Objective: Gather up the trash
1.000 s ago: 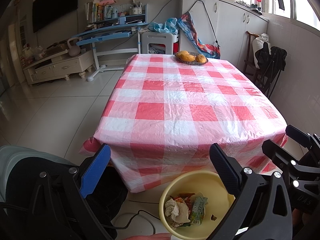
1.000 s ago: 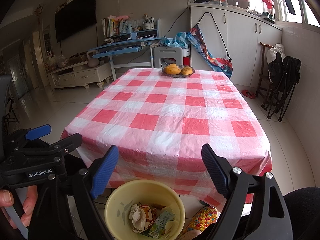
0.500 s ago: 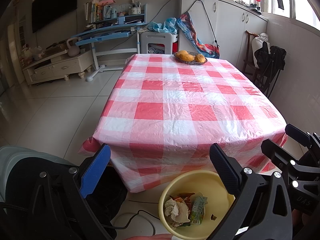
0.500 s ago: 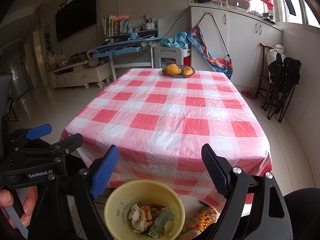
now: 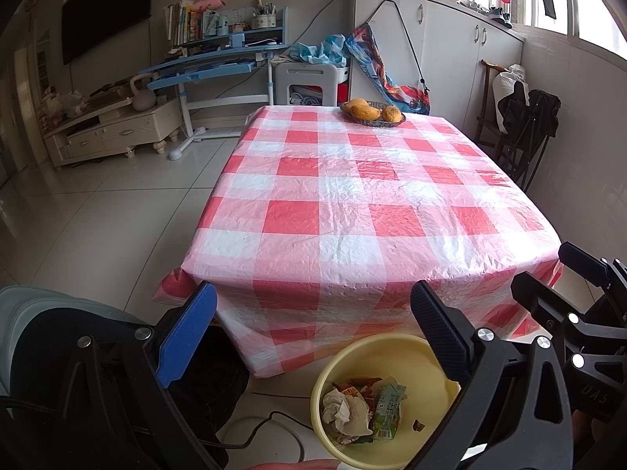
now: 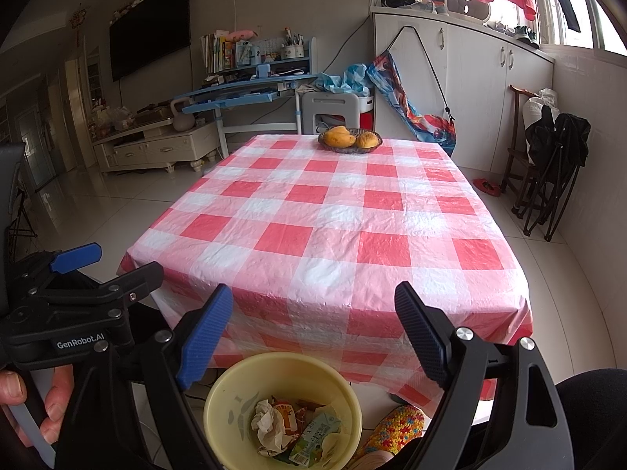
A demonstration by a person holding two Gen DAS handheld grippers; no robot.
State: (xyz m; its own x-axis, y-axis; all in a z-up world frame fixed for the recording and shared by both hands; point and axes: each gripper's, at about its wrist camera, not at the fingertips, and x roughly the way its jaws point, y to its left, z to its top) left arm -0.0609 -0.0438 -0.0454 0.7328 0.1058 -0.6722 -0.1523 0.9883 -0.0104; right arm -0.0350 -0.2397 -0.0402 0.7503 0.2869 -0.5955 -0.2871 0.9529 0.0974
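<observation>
A yellow bin [image 5: 427,356] stands on the floor at the near end of the table; it also shows in the right wrist view [image 6: 235,391]. Inside lie crumpled tissue [image 5: 347,411], a green drink carton [image 5: 388,407] and wrappers; the right wrist view shows the tissue [image 6: 268,423] and carton [image 6: 313,436] too. My left gripper [image 5: 313,333] is open and empty, held above the bin. My right gripper [image 6: 313,337] is open and empty, also above the bin. The left gripper shows at the left of the right wrist view [image 6: 78,293].
The table [image 5: 368,203] has a red-and-white checked cloth. A dish of yellow fruit [image 5: 372,111] sits at its far end. White cabinets [image 6: 490,90] and folded chairs [image 6: 548,172] stand at the right. A desk [image 6: 250,94] and TV stand [image 6: 156,149] are at the back left.
</observation>
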